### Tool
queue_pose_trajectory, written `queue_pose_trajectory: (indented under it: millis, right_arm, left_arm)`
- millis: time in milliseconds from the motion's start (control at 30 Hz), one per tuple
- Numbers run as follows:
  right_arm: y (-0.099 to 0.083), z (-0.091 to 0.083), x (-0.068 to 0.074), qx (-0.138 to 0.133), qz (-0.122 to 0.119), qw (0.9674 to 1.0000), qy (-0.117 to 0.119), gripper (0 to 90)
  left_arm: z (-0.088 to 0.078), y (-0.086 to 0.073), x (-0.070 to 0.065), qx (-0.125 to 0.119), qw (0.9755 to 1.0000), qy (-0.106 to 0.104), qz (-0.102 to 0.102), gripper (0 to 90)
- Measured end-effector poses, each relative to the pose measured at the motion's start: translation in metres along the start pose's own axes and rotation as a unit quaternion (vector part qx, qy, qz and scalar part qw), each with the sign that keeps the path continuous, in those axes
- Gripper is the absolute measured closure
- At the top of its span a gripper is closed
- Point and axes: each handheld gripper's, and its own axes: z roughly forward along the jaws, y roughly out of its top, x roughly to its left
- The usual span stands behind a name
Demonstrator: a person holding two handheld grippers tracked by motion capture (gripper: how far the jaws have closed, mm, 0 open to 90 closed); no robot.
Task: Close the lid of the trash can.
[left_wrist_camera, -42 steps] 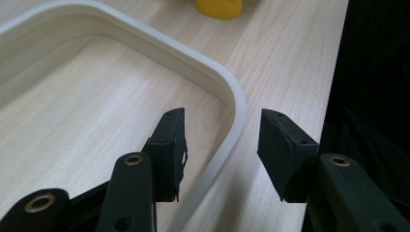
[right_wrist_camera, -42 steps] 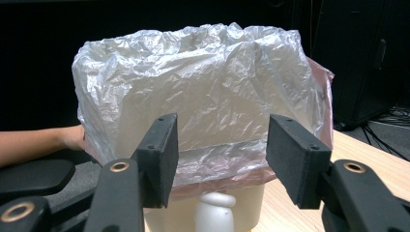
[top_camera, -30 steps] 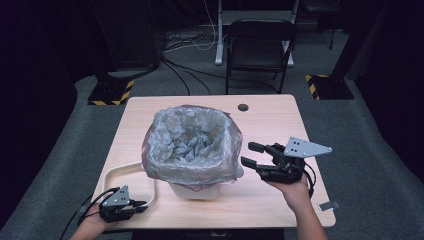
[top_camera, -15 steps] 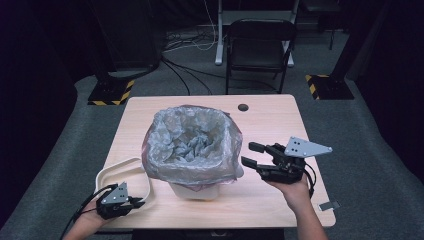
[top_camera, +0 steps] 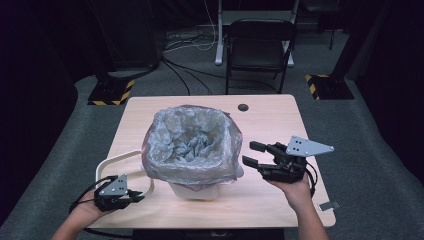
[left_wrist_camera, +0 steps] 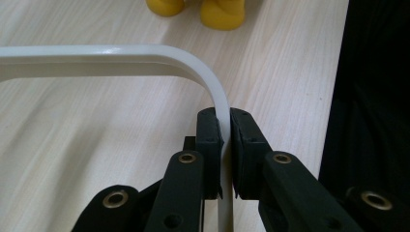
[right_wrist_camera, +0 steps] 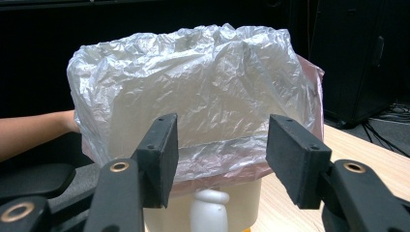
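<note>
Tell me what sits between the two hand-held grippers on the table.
In the high view, the bag-lined bin stands between the left hand-held gripper, shut on the white ring, and the open right hand-held gripper.

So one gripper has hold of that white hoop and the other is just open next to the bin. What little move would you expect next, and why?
Probably the left gripper lifts the white ring off the table toward the bin. Its jaws are shut on the ring's curved edge, the bag is draped over the bin's rim, and the right gripper waits open beside it.
</note>
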Motion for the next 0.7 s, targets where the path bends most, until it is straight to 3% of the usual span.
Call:
queue_pose_trajectory:
  millis: [267, 700]
  right_arm:
    - [0.002, -0.002, 0.0, -0.002, -0.002, 1.0, 0.0, 44.4]
    - [0.006, -0.002, 0.001, 0.002, -0.003, 1.0, 0.001, 44.3]
  left_arm:
    - [-0.016, 0.017, 0.005, 0.007, 0.9998, -0.004, 0.017, 82.9]
    - [-0.047, 0.043, 0.018, -0.001, 0.9996, -0.005, 0.027, 82.7]
